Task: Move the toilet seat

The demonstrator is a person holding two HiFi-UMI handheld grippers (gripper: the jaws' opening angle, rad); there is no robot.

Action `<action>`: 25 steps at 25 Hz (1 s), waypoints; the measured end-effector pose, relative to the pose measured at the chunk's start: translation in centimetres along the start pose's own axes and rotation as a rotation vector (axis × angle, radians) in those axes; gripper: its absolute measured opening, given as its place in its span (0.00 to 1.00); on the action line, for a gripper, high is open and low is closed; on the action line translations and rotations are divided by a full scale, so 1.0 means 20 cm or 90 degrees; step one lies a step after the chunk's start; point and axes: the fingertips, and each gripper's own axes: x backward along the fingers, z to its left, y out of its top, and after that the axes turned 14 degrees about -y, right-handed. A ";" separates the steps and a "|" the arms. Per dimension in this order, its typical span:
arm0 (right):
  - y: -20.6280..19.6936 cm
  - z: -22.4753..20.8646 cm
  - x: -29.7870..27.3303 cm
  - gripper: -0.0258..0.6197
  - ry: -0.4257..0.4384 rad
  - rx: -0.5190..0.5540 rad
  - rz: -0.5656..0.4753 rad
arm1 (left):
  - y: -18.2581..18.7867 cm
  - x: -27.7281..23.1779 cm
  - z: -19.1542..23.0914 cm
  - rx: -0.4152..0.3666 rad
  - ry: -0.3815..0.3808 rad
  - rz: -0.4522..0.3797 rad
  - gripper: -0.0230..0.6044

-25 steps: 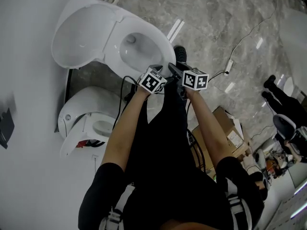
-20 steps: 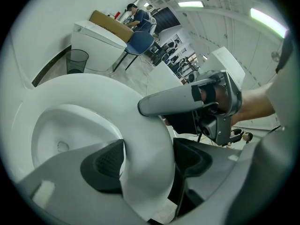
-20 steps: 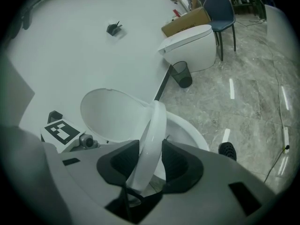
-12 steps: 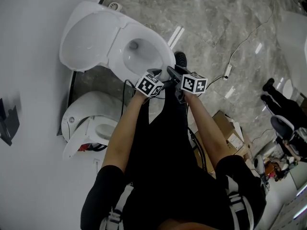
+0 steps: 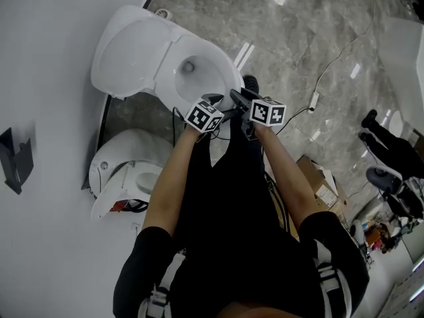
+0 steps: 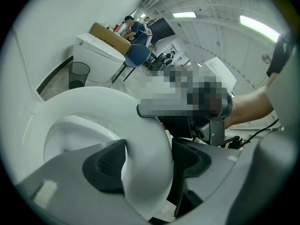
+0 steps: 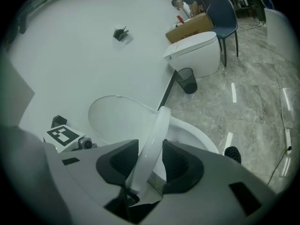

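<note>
A white toilet stands against the wall with its lid (image 5: 132,52) up and the bowl (image 5: 192,68) showing. Both grippers hold the front of the white toilet seat (image 6: 140,125), which is tilted up off the bowl. My left gripper (image 6: 147,161) has the broad seat rim between its pads; its jaws have just been closing on it. Right beside it, my right gripper (image 7: 150,161) is shut on the seat (image 7: 157,130), seen edge-on between its pads. In the head view the left gripper (image 5: 215,100) and right gripper (image 5: 235,97) sit close together at the bowl's front.
A second white toilet (image 5: 122,171) stands nearer along the wall. A shoe (image 5: 250,83) is on the marble floor by the bowl. A cable and power strip (image 5: 315,98) and cardboard boxes (image 5: 324,177) lie right. Farther along: a bin (image 7: 186,80), another toilet (image 7: 194,55), a blue chair (image 7: 222,13).
Both grippers have risen a little together at the front of the bowl, still side by side. The toilet has slid rightward in the head view.
</note>
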 end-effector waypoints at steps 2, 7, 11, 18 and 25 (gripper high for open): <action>0.02 0.03 0.01 0.29 0.003 0.000 -0.005 | 0.02 0.04 -0.01 -0.005 0.000 -0.009 0.52; 0.06 0.12 0.03 0.29 0.004 0.007 -0.011 | 0.06 0.13 -0.03 -0.015 0.013 -0.039 0.49; 0.09 0.16 0.04 0.30 -0.001 0.009 -0.014 | 0.07 0.20 -0.05 -0.035 0.033 -0.053 0.47; 0.12 0.22 0.04 0.30 -0.001 0.006 -0.017 | 0.07 0.27 -0.08 -0.069 0.066 -0.041 0.44; 0.15 0.30 0.05 0.30 0.002 0.008 -0.014 | 0.07 0.36 -0.10 -0.074 0.090 -0.048 0.41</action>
